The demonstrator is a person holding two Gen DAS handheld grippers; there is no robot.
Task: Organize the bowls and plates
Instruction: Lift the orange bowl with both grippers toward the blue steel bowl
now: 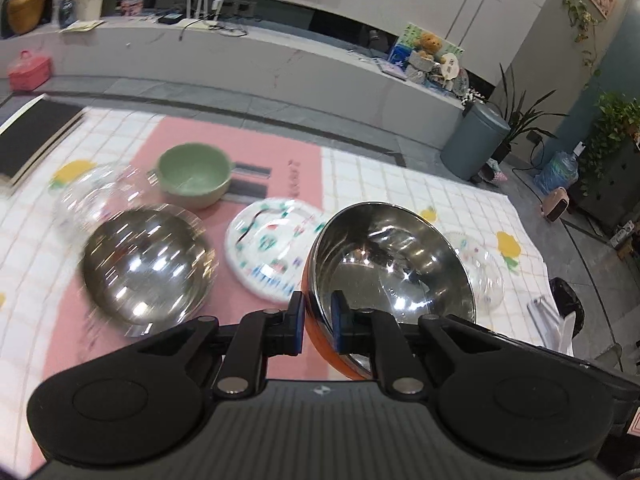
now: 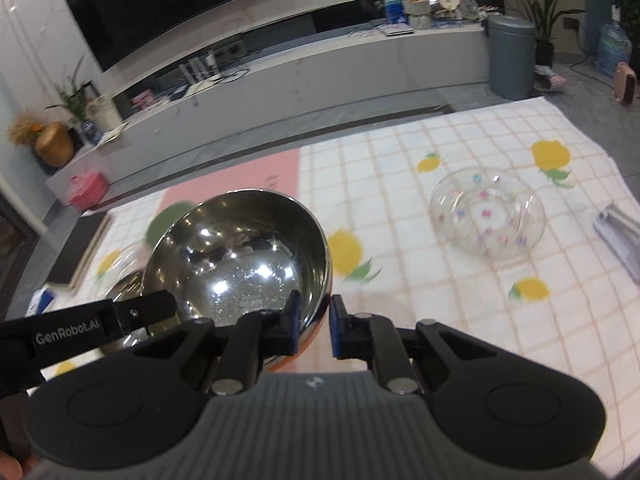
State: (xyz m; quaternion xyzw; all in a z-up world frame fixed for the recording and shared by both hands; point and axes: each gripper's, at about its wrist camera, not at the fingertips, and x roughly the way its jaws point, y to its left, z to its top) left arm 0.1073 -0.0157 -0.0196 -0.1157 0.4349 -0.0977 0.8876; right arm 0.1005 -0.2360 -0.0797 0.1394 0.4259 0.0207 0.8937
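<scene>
My left gripper is shut on the rim of a steel bowl with an orange outside, held tilted above the table. My right gripper is shut on the rim of the same bowl from its other side; the left gripper's arm shows at the left. A second steel bowl sits on the pink mat. A green bowl, a patterned white plate and a clear glass bowl lie around it. Another clear glass bowl with coloured dots sits to the right.
The table wears a checked cloth with yellow fruit prints and a pink mat. A dark board lies at the far left edge. A metal object lies at the right edge. A grey bin stands on the floor beyond.
</scene>
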